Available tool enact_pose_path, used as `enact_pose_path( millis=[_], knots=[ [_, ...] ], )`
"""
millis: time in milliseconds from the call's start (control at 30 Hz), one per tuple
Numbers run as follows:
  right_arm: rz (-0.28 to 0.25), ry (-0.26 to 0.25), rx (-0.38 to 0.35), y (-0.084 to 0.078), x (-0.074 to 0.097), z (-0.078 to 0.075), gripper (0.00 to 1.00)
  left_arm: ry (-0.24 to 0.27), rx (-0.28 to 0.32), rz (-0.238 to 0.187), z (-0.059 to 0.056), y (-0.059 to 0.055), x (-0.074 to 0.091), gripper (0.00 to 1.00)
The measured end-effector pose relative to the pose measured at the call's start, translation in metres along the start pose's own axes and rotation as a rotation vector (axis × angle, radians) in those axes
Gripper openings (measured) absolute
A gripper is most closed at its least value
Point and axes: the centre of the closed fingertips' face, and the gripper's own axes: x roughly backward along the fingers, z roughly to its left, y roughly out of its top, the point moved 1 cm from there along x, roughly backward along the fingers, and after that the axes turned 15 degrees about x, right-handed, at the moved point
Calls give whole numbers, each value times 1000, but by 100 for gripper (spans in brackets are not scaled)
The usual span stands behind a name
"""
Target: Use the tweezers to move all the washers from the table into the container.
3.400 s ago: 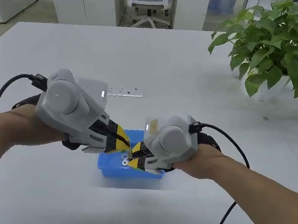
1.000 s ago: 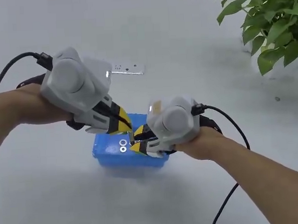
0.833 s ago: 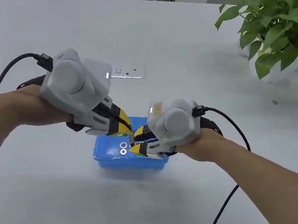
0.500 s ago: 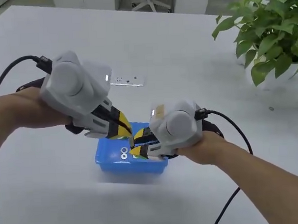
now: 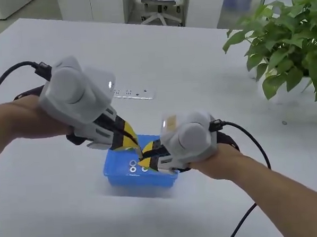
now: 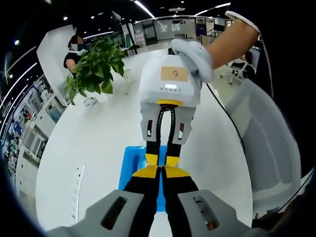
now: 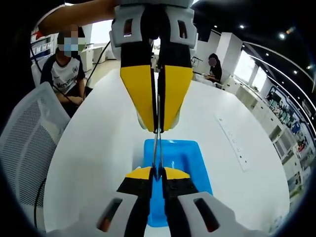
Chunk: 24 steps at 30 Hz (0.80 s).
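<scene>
From your headset, the left tongs (image 5: 132, 145) and the right tongs (image 5: 147, 162) meet tip to tip just above the container (image 5: 115, 176). It is a shallow, rectangular blue plastic tray sitting on the matte, pale grey counter (image 5: 209, 78). This is the view that gives you the washers (image 5: 133, 165): two small metal rings lying flat inside the container, right under the tips. A flat white power strip (image 5: 133, 93) lies beyond the container. A leafy potted plant (image 5: 287, 42) stands well beyond it to your right.

Looking along the left tongs, you see their black jaws with yellow pads pressed together. The right tongs face you head-on just past them, with the container's blue showing underneath both. A mesh-backed chair (image 6: 269, 148) stands off the counter's edge, well away from the container. The tool between the pads is too thin to make out here.

The right gripper view is where the tweezers (image 7: 156, 148) read clearly. They are a thin metal sliver running straight from your right tongs' closed jaws into the left tongs' yellow pads, which are clamped on the far end. Both tongs are therefore closed on the tweezers, directly over the container's smooth blue floor.

Compared with half a second ago, both tongs stay tip to tip over the container and the washers lie in it as before. The change in framing comes from your head.
</scene>
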Motion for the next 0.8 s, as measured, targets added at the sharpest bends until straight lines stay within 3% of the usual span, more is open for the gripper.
enact_pose_path(
  millis=[367, 800],
  knots=[
    [25, 33, 31, 6, 7, 22, 7, -9, 6, -2, -22, -9, 4, 6],
    [68, 96, 56, 3, 8, 53, 6, -28, 23, 23, -46, -33, -3, 6]
  ],
)
